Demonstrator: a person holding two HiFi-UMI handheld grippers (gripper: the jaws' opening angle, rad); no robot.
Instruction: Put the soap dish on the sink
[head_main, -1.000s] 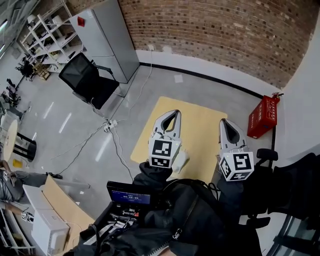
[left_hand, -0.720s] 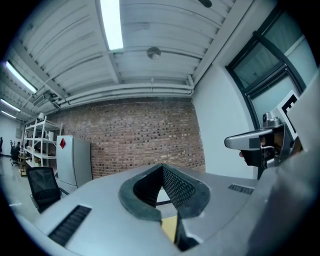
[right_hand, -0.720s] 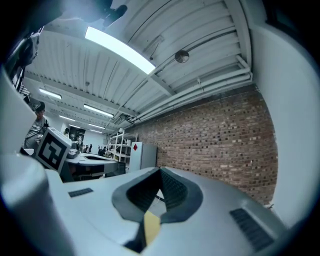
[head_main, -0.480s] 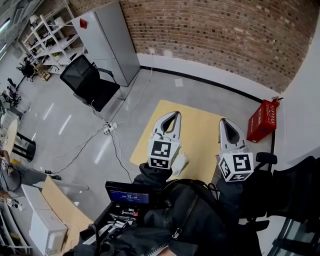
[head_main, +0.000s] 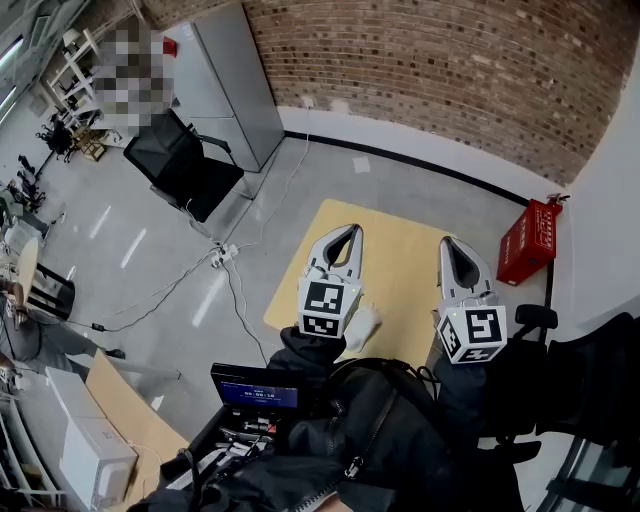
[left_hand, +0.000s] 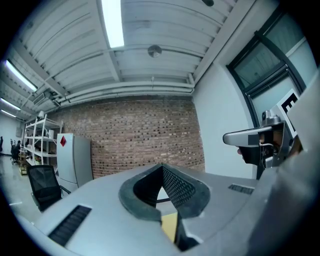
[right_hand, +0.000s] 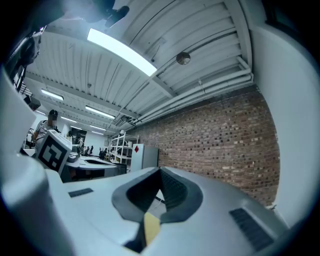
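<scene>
We hold our left gripper and right gripper side by side, claws pressed together and empty, pointing at the brick wall.

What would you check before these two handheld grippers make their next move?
1. Left gripper jaws empty: ok, shut with nothing between them.
2. Right gripper jaws empty: ok, shut with nothing between them.
3. Soap dish located: not ok, none shows in any view.
4. Sink located: not ok, none shows either.
5. Red crate out of the right gripper's way: ok, it stands apart by the wall.
</scene>
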